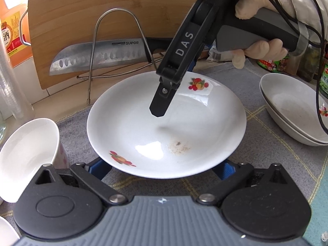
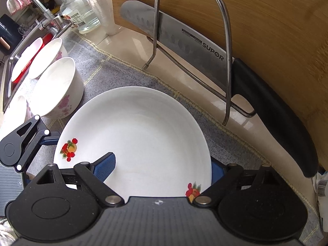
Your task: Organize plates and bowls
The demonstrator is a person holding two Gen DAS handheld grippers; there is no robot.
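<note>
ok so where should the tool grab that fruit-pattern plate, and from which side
Take the fruit-pattern plate by its thin raised rim, one finger above and one below. It lies flat on the grey mat, so come in low from an edge side; the left tool already straddles the near rim.

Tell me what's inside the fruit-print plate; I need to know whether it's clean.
The plate holds a small patch of brownish specks. The right gripper hides a strip of the plate's far side.
</note>
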